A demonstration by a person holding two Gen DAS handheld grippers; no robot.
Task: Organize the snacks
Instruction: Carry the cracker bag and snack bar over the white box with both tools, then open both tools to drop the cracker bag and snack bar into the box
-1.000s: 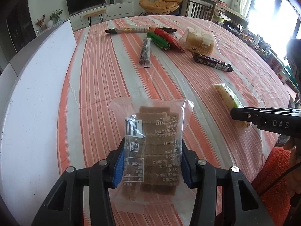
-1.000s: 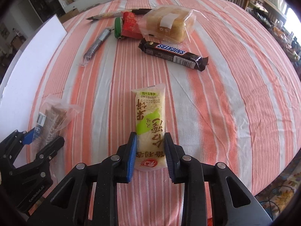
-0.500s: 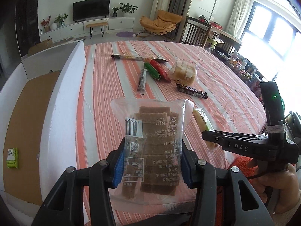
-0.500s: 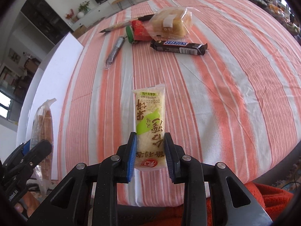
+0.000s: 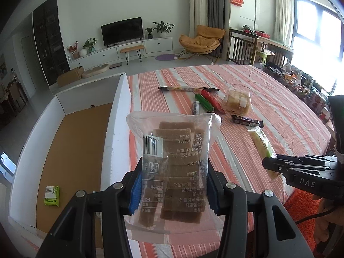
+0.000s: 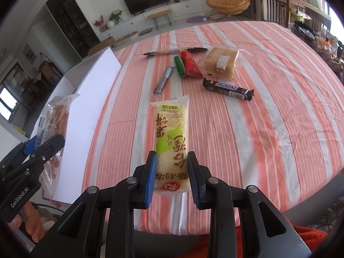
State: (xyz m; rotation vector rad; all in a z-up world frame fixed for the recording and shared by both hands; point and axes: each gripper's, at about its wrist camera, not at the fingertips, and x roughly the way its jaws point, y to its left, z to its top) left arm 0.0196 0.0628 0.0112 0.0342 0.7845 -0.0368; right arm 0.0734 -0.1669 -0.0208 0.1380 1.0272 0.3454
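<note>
Above the table's near edge, the left gripper (image 5: 173, 190) clamps a clear bag of brown biscuits (image 5: 175, 167), long axis along its fingers. The white box (image 5: 117, 116) lies just to its left. The right gripper (image 6: 172, 177), farther from the box, pinches a rice-cracker packet (image 6: 172, 142) lengthwise.

Daylight is pouring in from the big window (image 5: 318, 28) at the right, blowing its panes out to plain white and washing the near wall pale. The striped surface (image 5: 268, 99) is sitting evenly lit, with only soft, faint shadows lying under the packets. The clear biscuit bag (image 5: 174, 161) is catching a mild sheen. Both views are bending hard at the rim, straight lines are curving, and the corners are fading to black. Focus is holding sharp throughout.
</note>
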